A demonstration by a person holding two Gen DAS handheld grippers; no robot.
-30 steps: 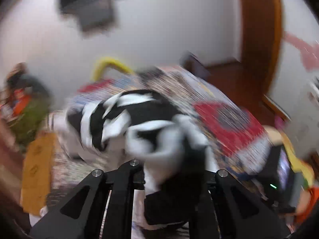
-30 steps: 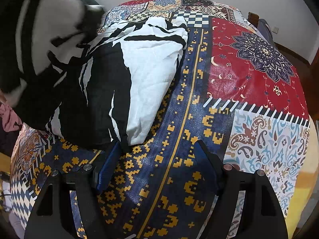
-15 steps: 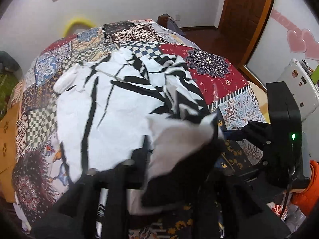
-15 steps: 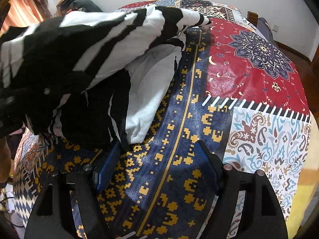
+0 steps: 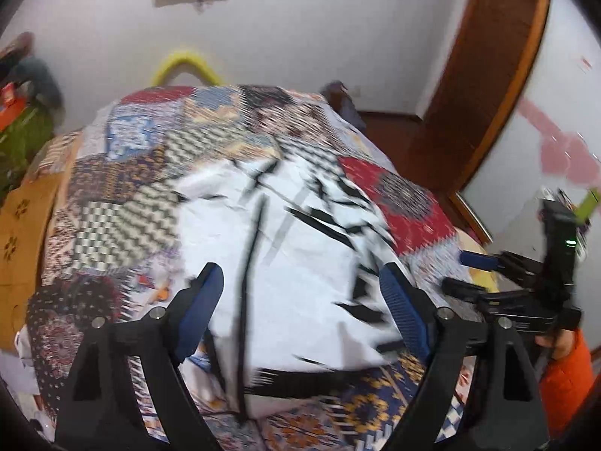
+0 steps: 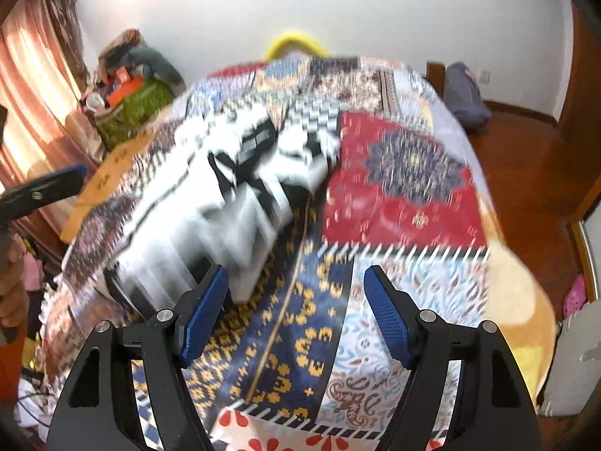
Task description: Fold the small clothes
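Fabric comes first: the white cotton garment with black brush-stroke stripes (image 5: 300, 255) lies spread on the patchwork-print bedspread (image 5: 124, 195), filling my left view from centre toward 12 o'clock; in the right view it sits at 10 o'clock (image 6: 233, 195), rumpled.

My left gripper (image 5: 300, 319) is spread wide with nothing between its blue ribbed pads (image 5: 199, 312), hanging over the garment's near edge. My right gripper (image 6: 296, 315) is likewise released and bare, over the quilt just beside the cloth's near corner.

I judge one fold is laid and I am between grasps. Next I need fresh pinches on an outer edge, both sides together, to carry it across evenly.

Motion blur smears both views, so I cannot make out hems, sleeves or layer count. The garment's near hem is partly masked by my left fingers (image 5: 405, 315).
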